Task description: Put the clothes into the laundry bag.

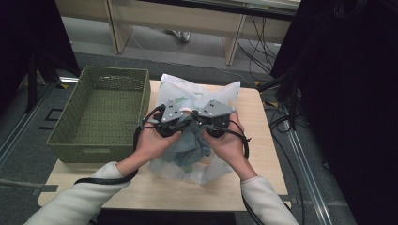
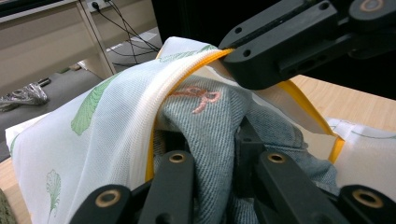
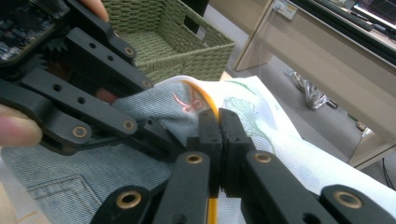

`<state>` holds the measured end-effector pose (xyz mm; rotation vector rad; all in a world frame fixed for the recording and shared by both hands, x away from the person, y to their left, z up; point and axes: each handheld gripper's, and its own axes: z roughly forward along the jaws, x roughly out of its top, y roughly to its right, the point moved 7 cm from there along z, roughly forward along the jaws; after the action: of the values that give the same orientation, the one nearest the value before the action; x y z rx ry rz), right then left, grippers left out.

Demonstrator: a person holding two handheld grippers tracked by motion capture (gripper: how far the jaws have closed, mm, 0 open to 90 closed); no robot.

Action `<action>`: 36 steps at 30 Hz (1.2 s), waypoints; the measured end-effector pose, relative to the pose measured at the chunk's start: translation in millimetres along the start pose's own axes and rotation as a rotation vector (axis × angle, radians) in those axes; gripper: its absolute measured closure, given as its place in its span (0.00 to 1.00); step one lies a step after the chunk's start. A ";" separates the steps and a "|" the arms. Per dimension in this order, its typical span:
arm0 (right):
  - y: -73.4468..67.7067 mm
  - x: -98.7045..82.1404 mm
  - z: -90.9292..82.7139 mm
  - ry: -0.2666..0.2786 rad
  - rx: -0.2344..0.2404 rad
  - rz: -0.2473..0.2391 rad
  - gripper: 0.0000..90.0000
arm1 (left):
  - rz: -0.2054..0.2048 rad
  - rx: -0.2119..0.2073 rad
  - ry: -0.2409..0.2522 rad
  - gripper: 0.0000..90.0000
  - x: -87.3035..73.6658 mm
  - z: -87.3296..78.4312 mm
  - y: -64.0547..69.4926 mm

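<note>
Resting on the wooden bench (image 1: 155,190), a white mesh bag (image 1: 174,91) printed with green leaves serves as the landmark. Its mouth is edged with a yellow band (image 2: 299,98) and faces the person. A faded blue denim garment (image 1: 187,143) with a small pink embroidered bow (image 2: 198,97) sits partly inside that mouth, the rest spilling out toward the person over the bag's near part.

Both tools meet just above the bag's mouth. The left tool (image 1: 174,123), held in the left hand (image 1: 152,140), has its jaws set on either side of a fold of the denim just inside the bag's rim, pinching that cloth. The right tool (image 1: 210,121), held in the right hand (image 1: 230,140), has its jaws pressed together on the bag's yellow-banded rim, holding that edge raised above the denim.

A green woven basket (image 1: 101,112) stands on the bench just left of the bag, touching or nearly touching its edge. Black cables (image 1: 105,178) trail from the tools back along the person's pale sleeves (image 1: 75,201).
</note>
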<state>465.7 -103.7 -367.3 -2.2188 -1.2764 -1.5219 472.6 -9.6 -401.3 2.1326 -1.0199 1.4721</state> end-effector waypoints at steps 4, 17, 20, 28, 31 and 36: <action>-0.5 0.3 -0.2 0.001 0.001 -0.001 1.00 | 0.004 0.013 0.006 0.89 0.7 3.4 -1.5; -2.3 -0.3 0.8 -0.005 0.010 0.001 1.00 | 0.014 0.022 0.020 0.88 -0.5 14.3 -5.3; -3.1 -0.6 1.2 -0.006 0.011 0.005 1.00 | 0.012 0.022 0.022 0.88 0.1 16.2 -5.6; -3.0 0.0 0.8 -0.002 0.009 0.005 1.00 | 0.014 0.044 0.033 0.88 3.9 20.8 -4.5; -2.4 1.3 -0.3 0.004 0.006 -0.003 1.00 | 0.020 0.052 0.044 0.88 6.4 21.8 -5.4; -1.6 1.9 -1.4 0.007 0.005 0.000 1.00 | 0.028 0.059 0.059 0.88 6.7 26.3 -5.9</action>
<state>463.8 -102.5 -365.5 -2.2087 -1.2772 -1.5234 495.5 -24.9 -405.0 2.1095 -1.0014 1.5878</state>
